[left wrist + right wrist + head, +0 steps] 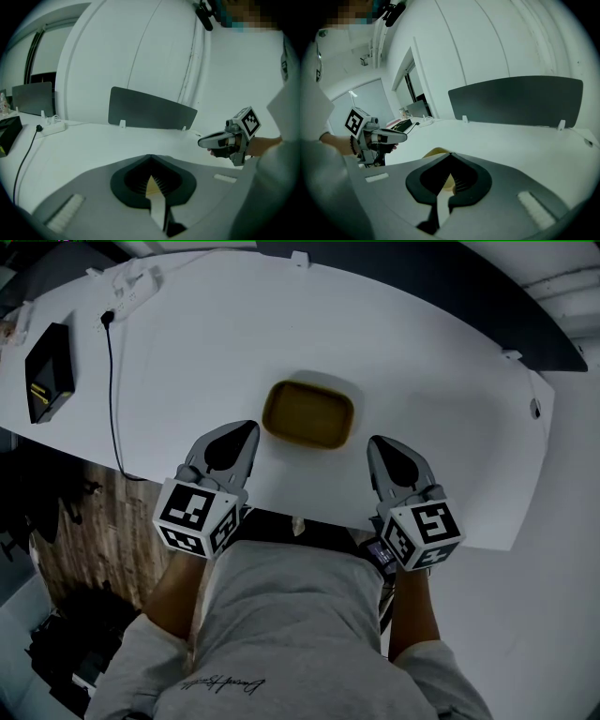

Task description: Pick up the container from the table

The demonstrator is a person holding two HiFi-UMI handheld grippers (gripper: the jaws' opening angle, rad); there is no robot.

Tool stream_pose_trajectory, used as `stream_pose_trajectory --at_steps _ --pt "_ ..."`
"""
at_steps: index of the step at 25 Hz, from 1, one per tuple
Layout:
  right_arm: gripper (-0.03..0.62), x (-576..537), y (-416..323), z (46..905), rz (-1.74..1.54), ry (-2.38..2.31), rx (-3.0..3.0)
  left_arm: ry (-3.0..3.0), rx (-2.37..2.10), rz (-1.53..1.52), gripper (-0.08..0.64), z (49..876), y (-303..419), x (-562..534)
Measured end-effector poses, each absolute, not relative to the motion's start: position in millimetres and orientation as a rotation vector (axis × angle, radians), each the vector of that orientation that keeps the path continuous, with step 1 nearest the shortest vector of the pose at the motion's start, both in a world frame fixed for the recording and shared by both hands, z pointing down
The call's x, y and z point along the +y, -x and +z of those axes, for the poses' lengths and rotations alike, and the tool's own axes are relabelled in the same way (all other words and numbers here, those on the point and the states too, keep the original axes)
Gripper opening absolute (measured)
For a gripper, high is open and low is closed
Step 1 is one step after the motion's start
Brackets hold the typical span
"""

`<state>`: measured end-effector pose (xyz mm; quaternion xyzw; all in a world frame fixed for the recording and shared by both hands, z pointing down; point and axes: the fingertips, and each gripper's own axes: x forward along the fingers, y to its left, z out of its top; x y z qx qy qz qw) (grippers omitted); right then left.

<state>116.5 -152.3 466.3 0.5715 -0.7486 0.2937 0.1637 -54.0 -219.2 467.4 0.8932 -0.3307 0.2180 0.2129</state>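
Observation:
A yellow-brown container with rounded corners sits on the white table, near its front edge. My left gripper hovers just left of it and my right gripper just right of it; both are apart from it and hold nothing. Each gripper's jaws meet at the tip, so both are shut. In the left gripper view, the shut left gripper fills the foreground and the right gripper shows at the right. In the right gripper view, the container peeks over the shut right gripper.
A black box lies at the table's far left, with a black cable and a white power strip beside it. Dark divider panels stand along the far edge. The person's torso is close to the table's front edge.

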Motion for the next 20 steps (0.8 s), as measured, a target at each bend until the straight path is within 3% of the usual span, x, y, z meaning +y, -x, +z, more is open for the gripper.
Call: stream_pose_trajectory --at_steps 20 --pt "0.03 -169.5 -119.8 523.9 0.95 -1.701 -2.017 -2.414 -0.805 0.781 0.038 536.7 46.5 -244.8"
